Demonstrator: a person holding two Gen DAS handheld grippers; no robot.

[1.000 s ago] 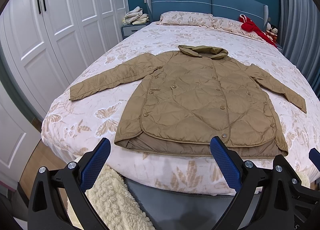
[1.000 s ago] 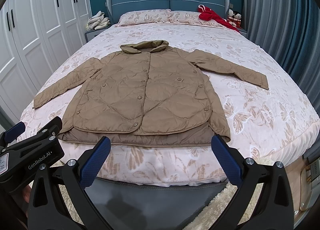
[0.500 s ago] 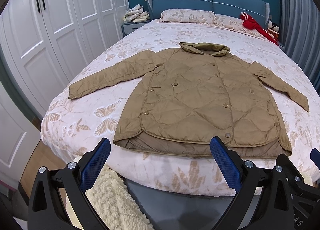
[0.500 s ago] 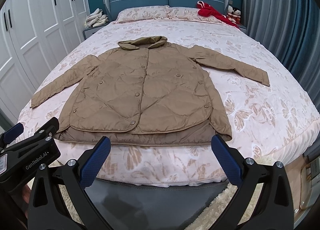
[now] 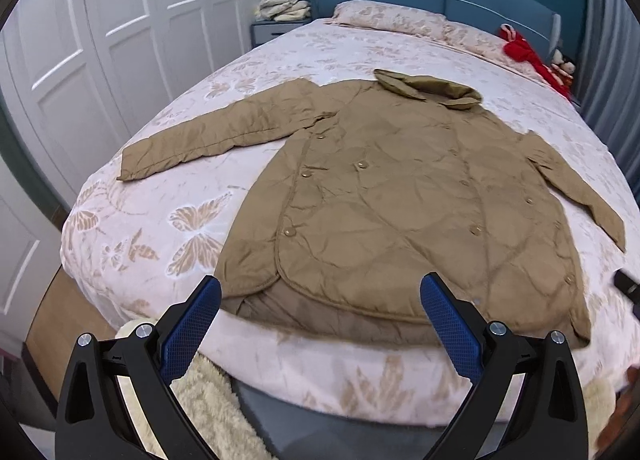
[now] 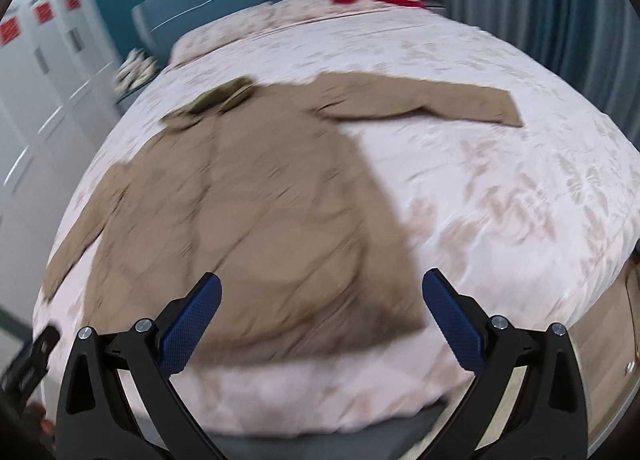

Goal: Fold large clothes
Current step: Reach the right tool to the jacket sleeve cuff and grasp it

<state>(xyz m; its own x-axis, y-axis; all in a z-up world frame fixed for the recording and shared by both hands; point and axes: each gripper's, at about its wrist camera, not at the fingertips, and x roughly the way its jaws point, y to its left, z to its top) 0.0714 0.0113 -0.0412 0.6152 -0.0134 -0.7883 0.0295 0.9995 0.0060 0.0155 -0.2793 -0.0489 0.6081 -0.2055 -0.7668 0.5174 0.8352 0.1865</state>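
A tan quilted jacket (image 5: 400, 212) lies flat and buttoned on the bed, collar toward the headboard, both sleeves spread out. It also shows blurred in the right wrist view (image 6: 248, 220). My left gripper (image 5: 320, 300) is open and empty, just above the jacket's hem at the foot of the bed. My right gripper (image 6: 320, 296) is open and empty, over the hem's right part. The left sleeve (image 5: 216, 136) reaches toward the bed's left edge; the right sleeve (image 6: 432, 100) lies across the bedspread.
The bed (image 5: 132, 228) has a pink floral spread, pillows (image 5: 392, 16) and a red item (image 5: 528, 56) by the blue headboard. White wardrobes (image 5: 100, 40) stand at left, grey curtains (image 6: 540, 0) at right. A fluffy cream rug (image 5: 208, 400) lies on the floor.
Both grippers have moved forward and closer over the jacket's hem. The right view has swung and tilted, now motion-blurred. The jacket has not moved.
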